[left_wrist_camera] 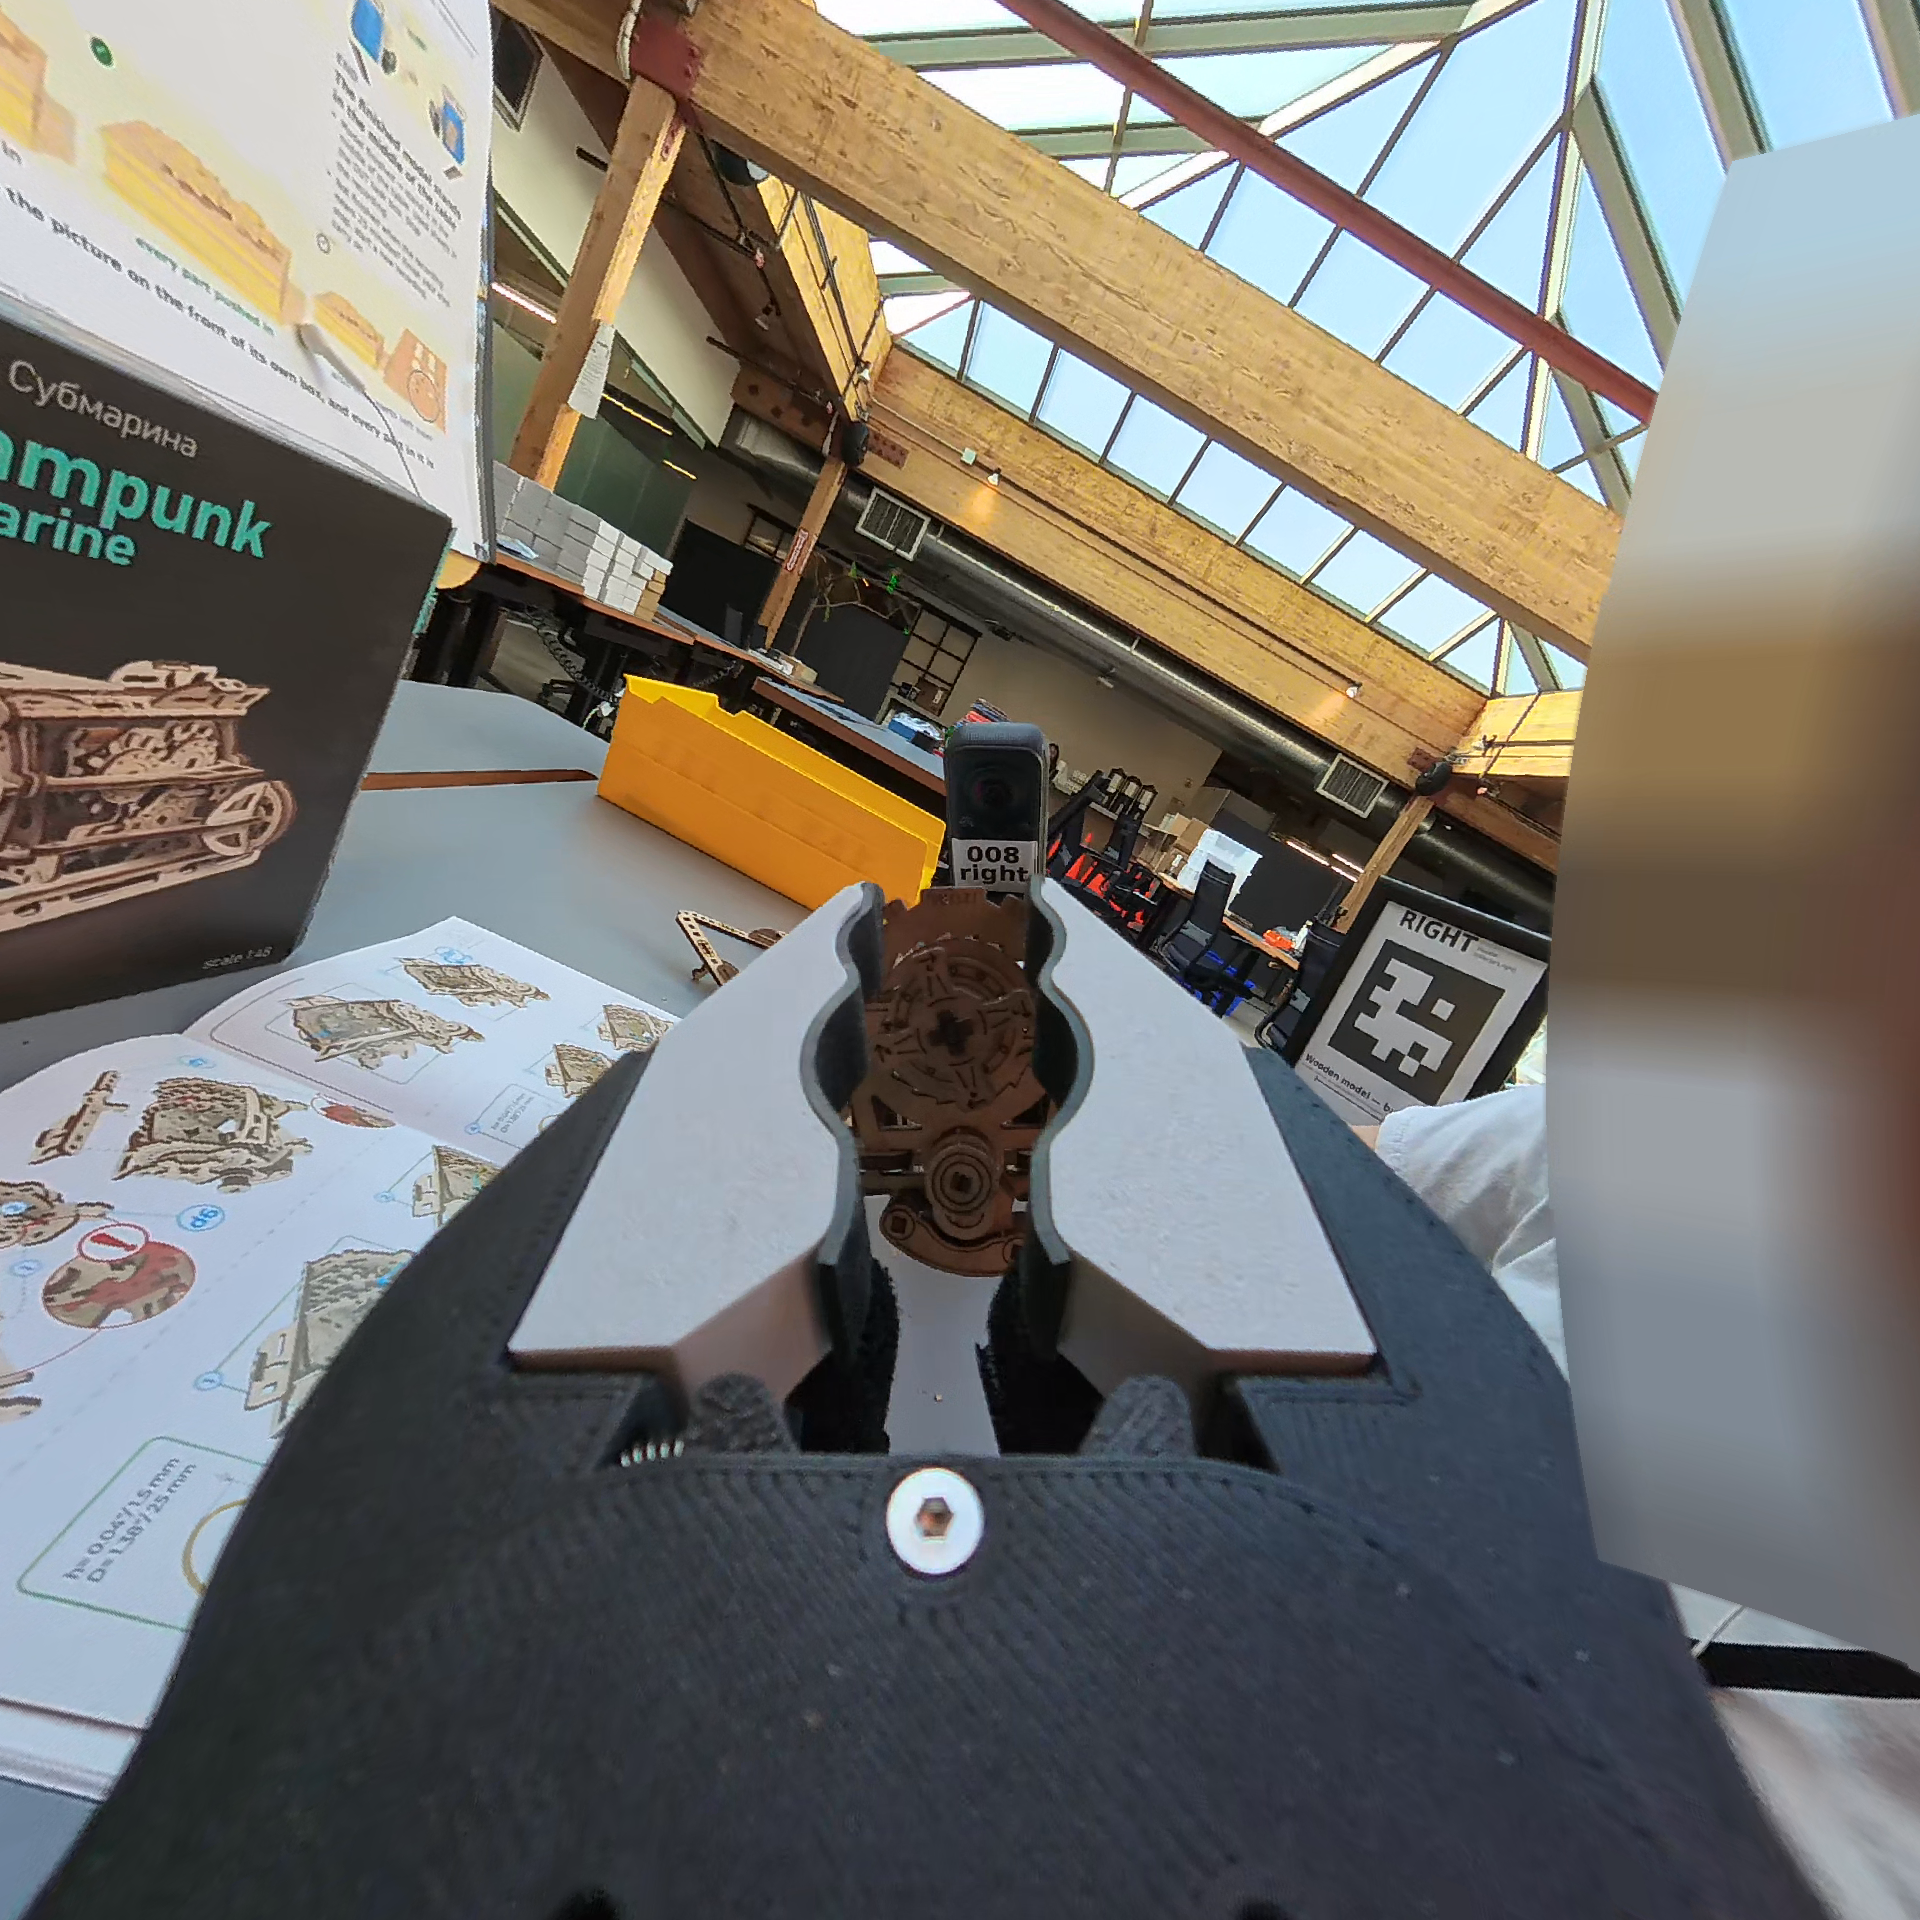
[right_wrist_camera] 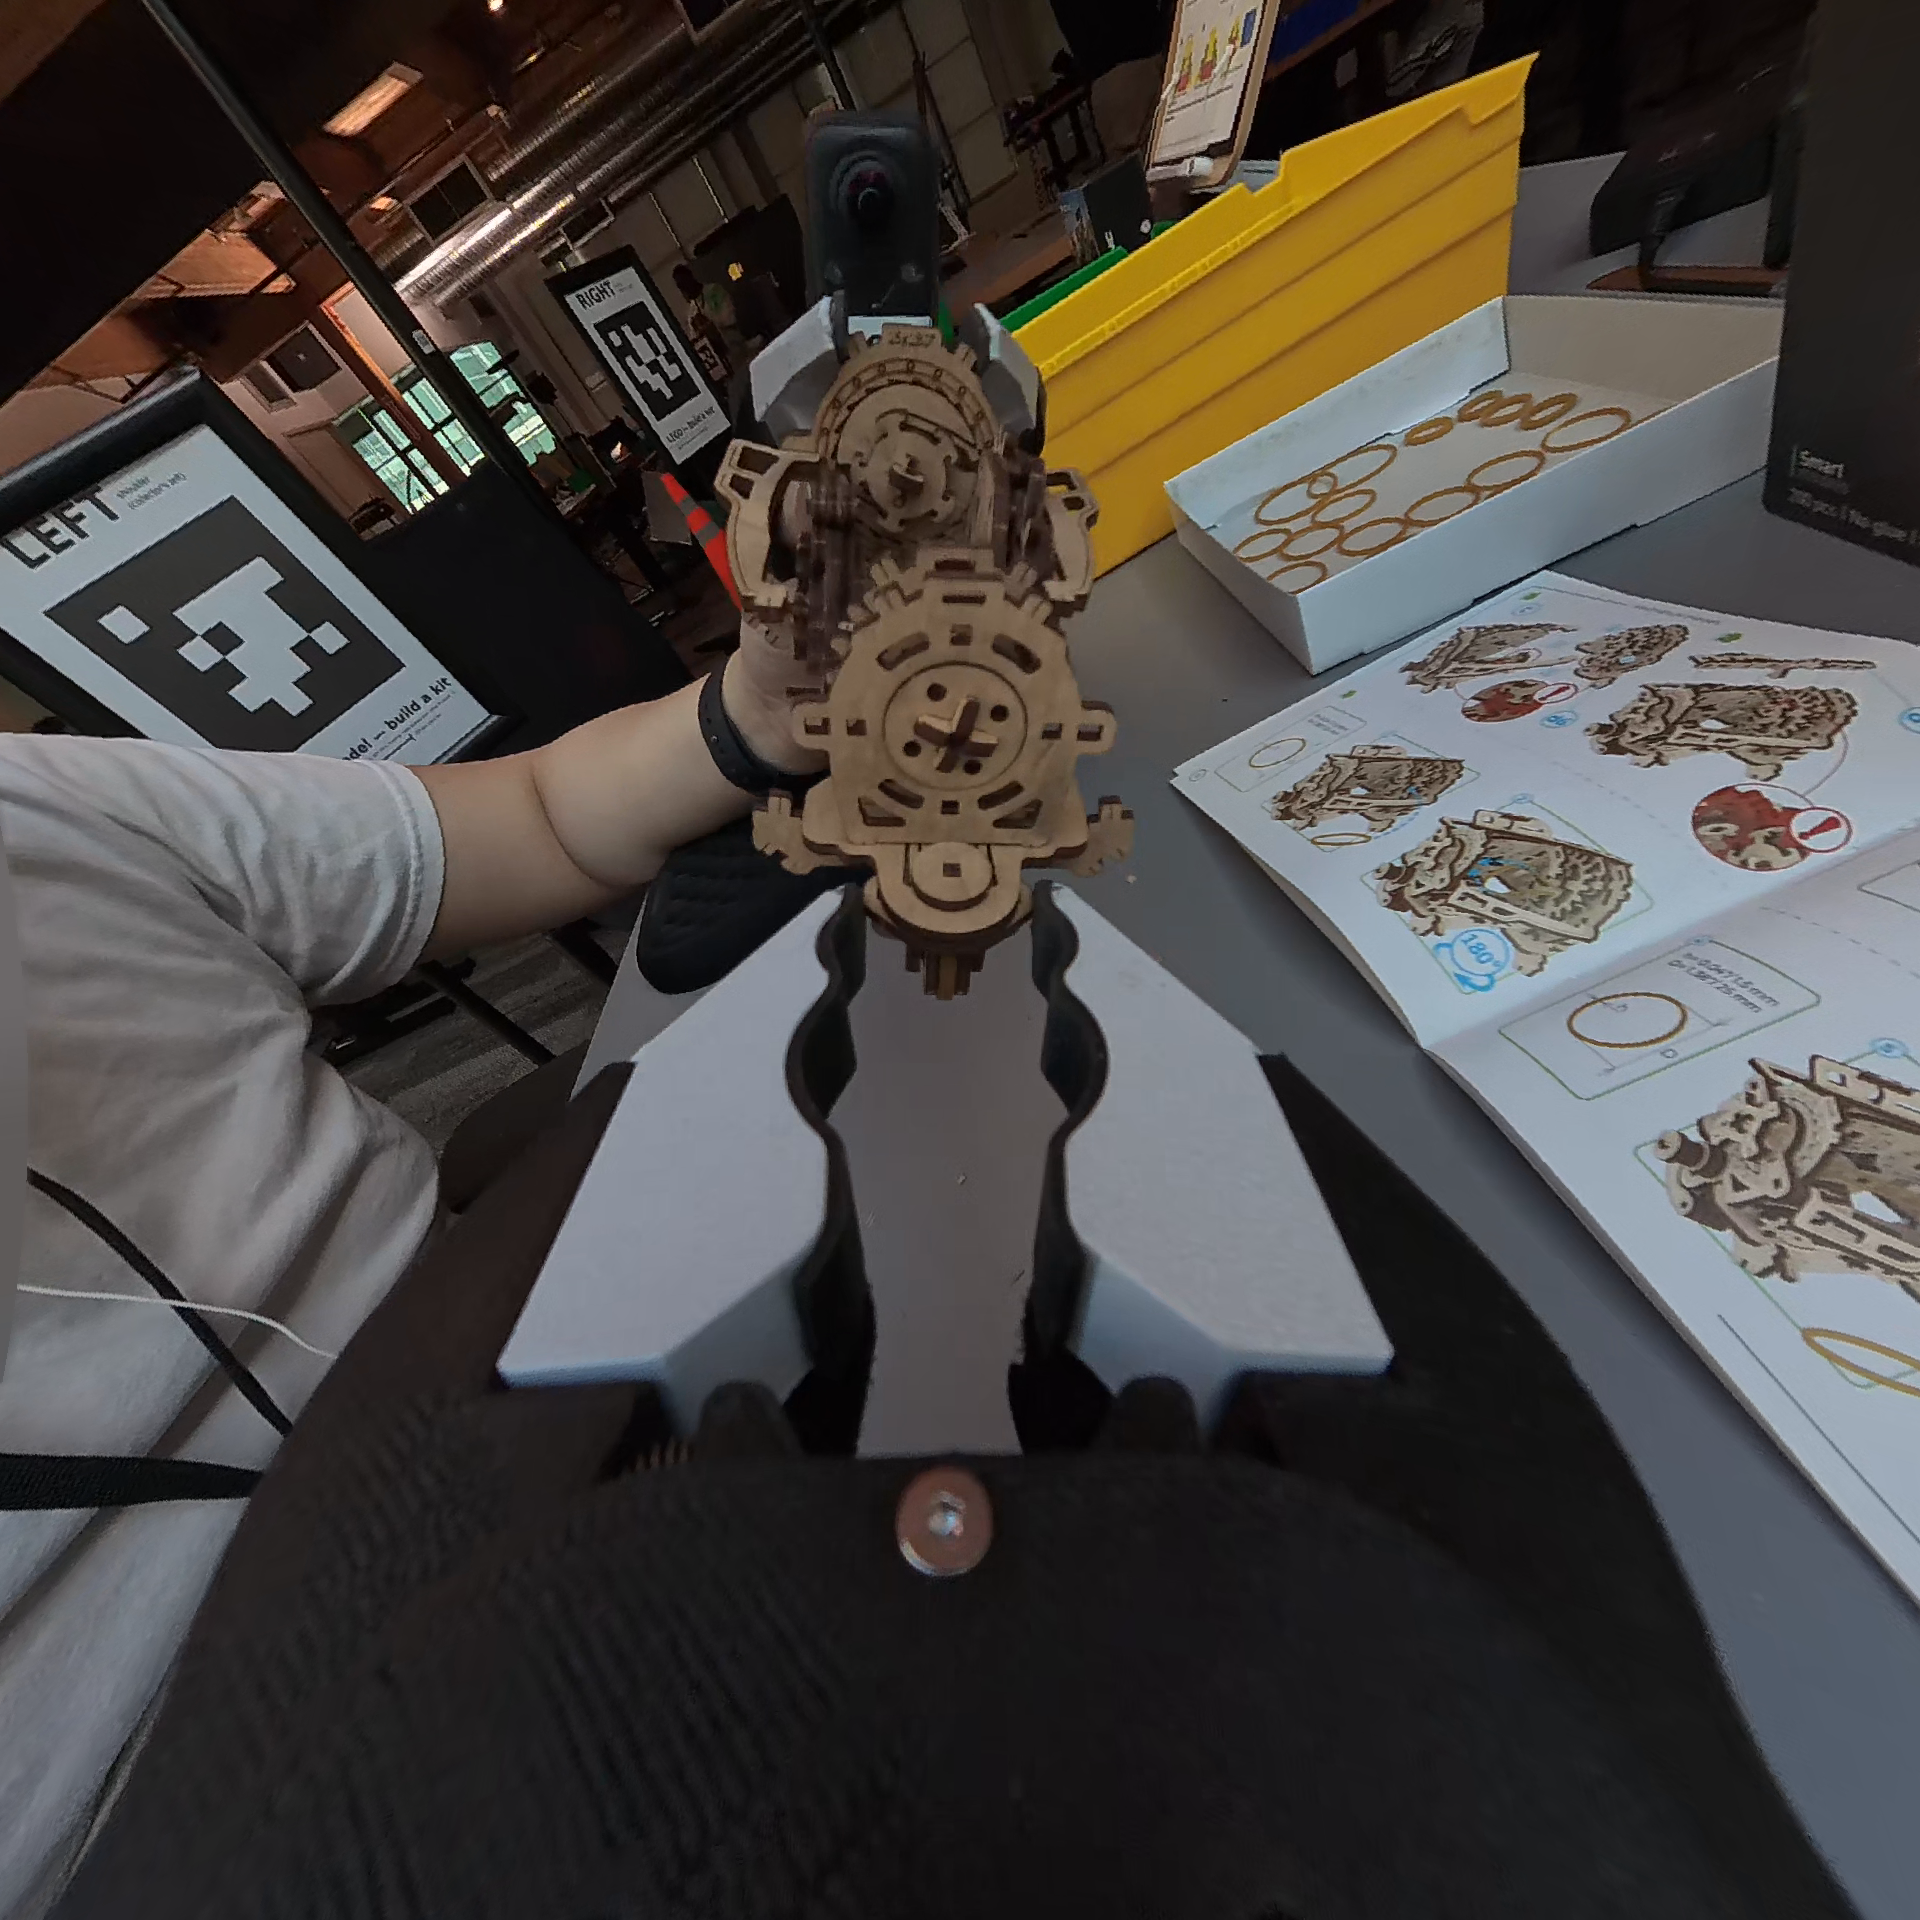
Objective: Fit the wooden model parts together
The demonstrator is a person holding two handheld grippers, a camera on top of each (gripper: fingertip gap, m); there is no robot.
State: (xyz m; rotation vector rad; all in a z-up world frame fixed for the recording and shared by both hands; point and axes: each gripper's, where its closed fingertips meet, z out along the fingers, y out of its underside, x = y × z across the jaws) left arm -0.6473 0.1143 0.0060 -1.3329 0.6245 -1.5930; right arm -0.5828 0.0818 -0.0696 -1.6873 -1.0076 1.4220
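Note:
My left gripper is shut on a wooden gear assembly and holds it upright above the grey table. In the right wrist view the same assembly sits at the far end, between the left gripper's fingertips. A wooden plate with a round face and a cross-shaped axle overlaps its near side. My right gripper is shut on the lower lobe of that plate. Both grippers face each other, and the right gripper's camera shows behind the assembly.
An open instruction booklet lies on the table, with a white tray of rubber rings and a yellow bin behind it. A dark kit box and a loose wooden piece are at the left. A person's arm reaches in. Across from one pair of fingers to the other is roughly 11 centimetres.

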